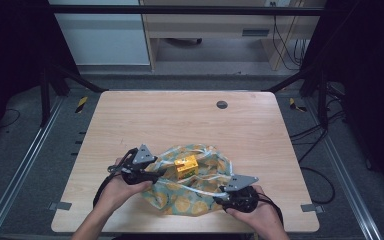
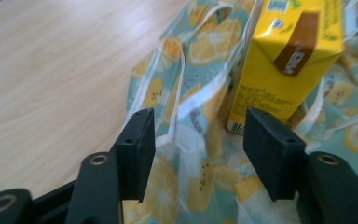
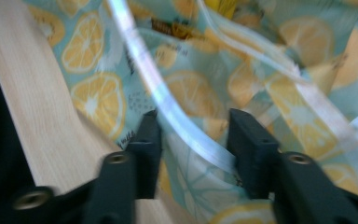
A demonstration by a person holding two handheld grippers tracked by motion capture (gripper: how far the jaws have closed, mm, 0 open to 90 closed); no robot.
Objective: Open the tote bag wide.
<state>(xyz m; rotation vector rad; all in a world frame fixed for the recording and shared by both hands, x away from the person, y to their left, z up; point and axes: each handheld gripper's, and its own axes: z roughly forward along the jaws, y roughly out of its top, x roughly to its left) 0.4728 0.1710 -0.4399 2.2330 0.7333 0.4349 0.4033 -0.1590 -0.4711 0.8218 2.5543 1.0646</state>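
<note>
A teal cloth bag (image 1: 190, 202) printed with orange slices lies crumpled at the table's near edge. A yellow drink carton (image 1: 186, 166) stands on it. My left gripper (image 1: 160, 175) is at the bag's left edge. In the left gripper view this gripper (image 2: 198, 135) is open, with bag cloth (image 2: 205, 168) and a white strap (image 2: 181, 88) between its jaws, and the carton (image 2: 279, 70) just beyond the right jaw. My right gripper (image 1: 219, 192) sits at the bag's near right corner. In the right gripper view its jaws (image 3: 193, 135) stand apart around a white strap (image 3: 168, 102) and folded cloth (image 3: 98, 98).
The wooden table (image 1: 180, 120) is bare beyond the bag, with a round cable hole (image 1: 222, 104) near its far edge. Black frame posts stand at both sides. The table's near edge (image 3: 28, 93) runs close beside my right gripper.
</note>
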